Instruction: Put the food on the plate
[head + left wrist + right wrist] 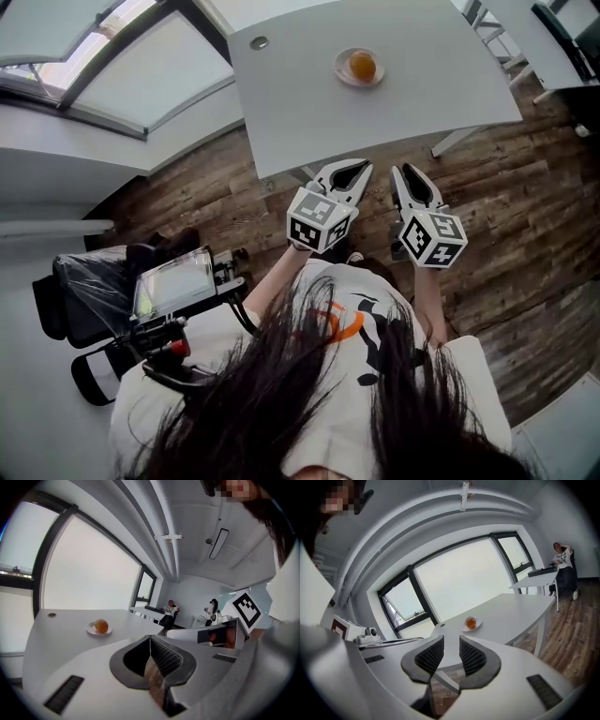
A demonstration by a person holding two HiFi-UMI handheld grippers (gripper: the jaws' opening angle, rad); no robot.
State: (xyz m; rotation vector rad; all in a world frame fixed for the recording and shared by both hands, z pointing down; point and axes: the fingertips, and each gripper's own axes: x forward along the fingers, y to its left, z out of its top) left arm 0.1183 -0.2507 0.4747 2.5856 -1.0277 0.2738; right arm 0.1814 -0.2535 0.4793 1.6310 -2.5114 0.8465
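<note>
Item: food (362,66), round, orange, sits on plate (341,75), worktop (300,112), straight ahead, well apart. I read left gripper (359,171) and right gripper (405,174) clenched, empty; left marginally nearer.

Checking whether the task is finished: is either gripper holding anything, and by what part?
Nothing is held. The left gripper and the right gripper are both empty; the food sits on the plate.
</note>
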